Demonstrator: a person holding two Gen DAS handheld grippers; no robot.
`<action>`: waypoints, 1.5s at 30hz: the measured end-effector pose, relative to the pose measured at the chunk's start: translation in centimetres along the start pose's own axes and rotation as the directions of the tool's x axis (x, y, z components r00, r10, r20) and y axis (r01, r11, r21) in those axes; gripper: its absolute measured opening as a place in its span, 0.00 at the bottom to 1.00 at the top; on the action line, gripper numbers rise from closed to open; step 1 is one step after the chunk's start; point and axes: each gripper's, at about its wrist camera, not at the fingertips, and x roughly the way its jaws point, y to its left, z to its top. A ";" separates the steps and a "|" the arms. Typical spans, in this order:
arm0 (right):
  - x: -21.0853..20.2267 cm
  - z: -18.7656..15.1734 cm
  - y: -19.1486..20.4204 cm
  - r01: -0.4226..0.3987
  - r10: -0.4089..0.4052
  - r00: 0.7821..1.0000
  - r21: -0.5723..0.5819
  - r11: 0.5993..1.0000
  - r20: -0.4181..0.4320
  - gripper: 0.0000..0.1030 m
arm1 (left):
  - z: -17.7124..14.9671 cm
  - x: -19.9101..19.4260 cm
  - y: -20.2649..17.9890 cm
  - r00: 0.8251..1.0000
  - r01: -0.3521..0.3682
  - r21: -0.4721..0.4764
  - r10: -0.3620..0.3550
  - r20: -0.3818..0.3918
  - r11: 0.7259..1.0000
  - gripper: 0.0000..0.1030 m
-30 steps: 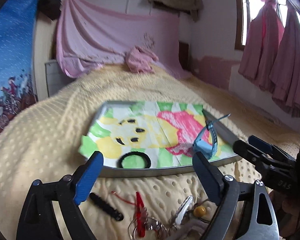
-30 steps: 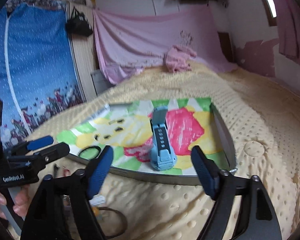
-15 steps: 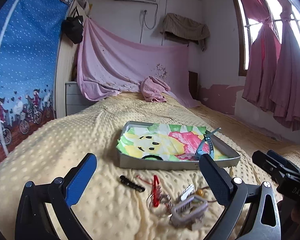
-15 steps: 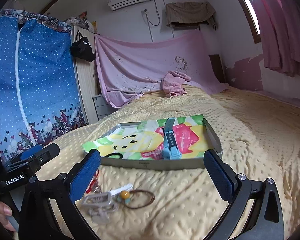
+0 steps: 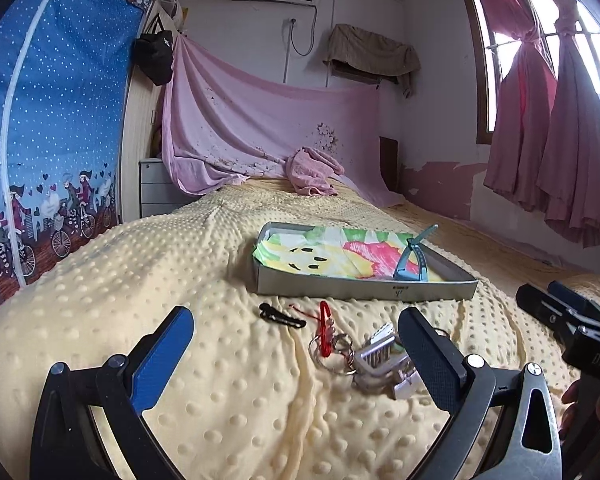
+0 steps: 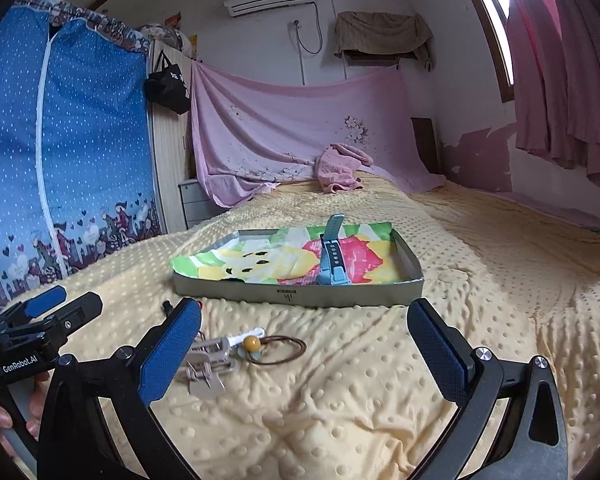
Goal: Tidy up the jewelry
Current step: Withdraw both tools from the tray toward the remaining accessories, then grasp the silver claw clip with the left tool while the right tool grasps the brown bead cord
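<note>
On the bed [image 6: 480,264], the tray [image 6: 300,296] holds a blue watch [image 6: 332,256]; short of its near edge lie a comb [image 6: 208,360], hair tie [image 6: 280,350], clip [image 5: 282,315] and red charm [image 5: 325,326], unsorted. Left tool [image 5: 296,360] and right tool [image 6: 304,356] gape wide, empty.

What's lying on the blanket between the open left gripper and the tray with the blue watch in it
In the left wrist view, between the left gripper and the tray: a black hair clip, a red clip and a silver claw clip.
</note>
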 end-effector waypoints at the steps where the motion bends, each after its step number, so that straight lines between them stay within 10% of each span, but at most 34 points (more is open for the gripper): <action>1: 0.0 0.1 0.2 0.003 -0.003 1.000 -0.002 1.000 0.001 0.99 | -0.3 0.0 0.0 1.000 -0.002 0.003 0.002 -0.003 1.000 1.00; 23: 4.0 0.4 -1.1 -0.021 0.023 0.994 0.018 1.000 -0.106 0.98 | -1.1 2.9 -1.1 0.989 0.116 0.000 -0.116 -0.093 0.993 1.00; 45: 13.5 -3.0 0.2 -0.119 0.122 0.904 0.031 0.992 -0.411 0.38 | -3.7 9.2 -0.4 0.850 0.320 -0.313 -0.417 -0.321 0.894 0.31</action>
